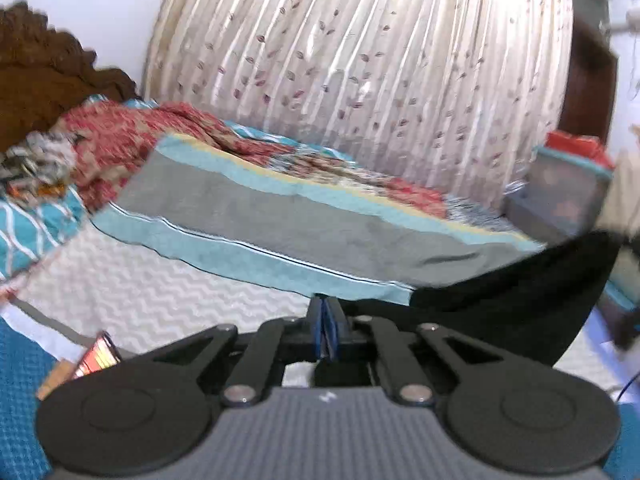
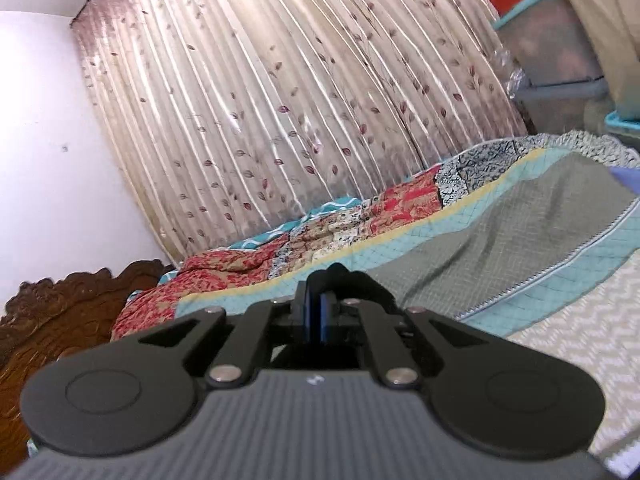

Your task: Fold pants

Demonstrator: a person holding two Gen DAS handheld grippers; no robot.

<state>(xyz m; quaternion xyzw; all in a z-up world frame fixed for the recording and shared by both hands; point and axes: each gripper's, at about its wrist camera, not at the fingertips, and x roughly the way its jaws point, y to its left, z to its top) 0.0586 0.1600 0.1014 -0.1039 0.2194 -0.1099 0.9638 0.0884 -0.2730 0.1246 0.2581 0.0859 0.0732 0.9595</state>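
The pants (image 1: 512, 300) are black cloth. In the left wrist view they hang as a taut sheet from the right edge down toward my left gripper (image 1: 326, 320), whose jaws are shut on the cloth's edge. In the right wrist view my right gripper (image 2: 320, 304) is shut, with a small fold of black cloth (image 2: 352, 280) bunched over its fingertips. Both grippers are lifted above the bed. The rest of the pants is hidden.
A bed with a white zigzag sheet (image 1: 160, 292) carries a grey and teal quilt (image 1: 260, 216) and red patterned bedding (image 1: 132, 136). A carved wooden headboard (image 2: 60, 320) is at one end. A pleated curtain (image 2: 280, 100) hangs behind. Plastic storage bins (image 1: 560, 192) stand at the right.
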